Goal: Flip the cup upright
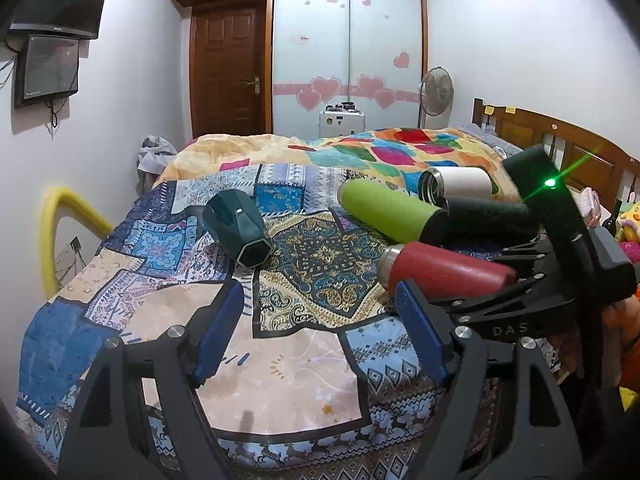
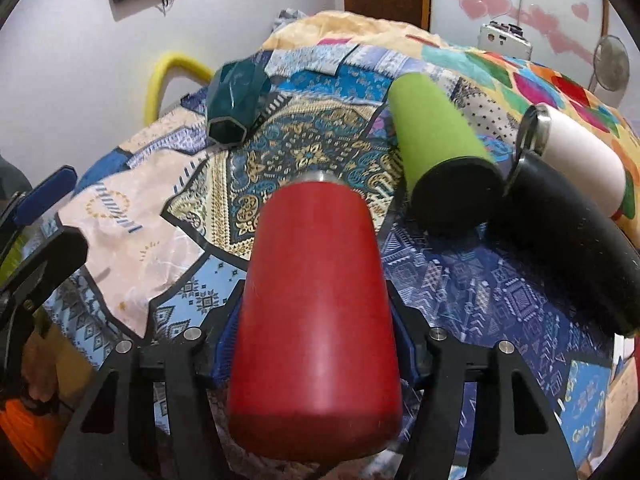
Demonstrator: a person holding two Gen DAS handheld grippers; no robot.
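Note:
Several cups lie on their sides on the patterned bedspread. A red cup (image 2: 316, 320) lies between the jaws of my right gripper (image 2: 316, 364), base toward the camera, steel mouth pointing away; the jaws are closed on its sides. It also shows in the left wrist view (image 1: 444, 270), with the right gripper (image 1: 532, 280) behind it. My left gripper (image 1: 320, 328) is open and empty above the bedspread, left of the red cup. A dark green faceted cup (image 1: 236, 228) lies farther left. Green (image 1: 390, 210), black (image 1: 488, 216) and white (image 1: 456, 182) cups lie behind.
The bedspread (image 1: 304, 280) covers a bed with a wooden headboard (image 1: 560, 148) at the right. A yellow padded rail (image 1: 56, 232) stands at the bed's left edge. A fan (image 1: 436, 92), a wardrobe and a door are at the back.

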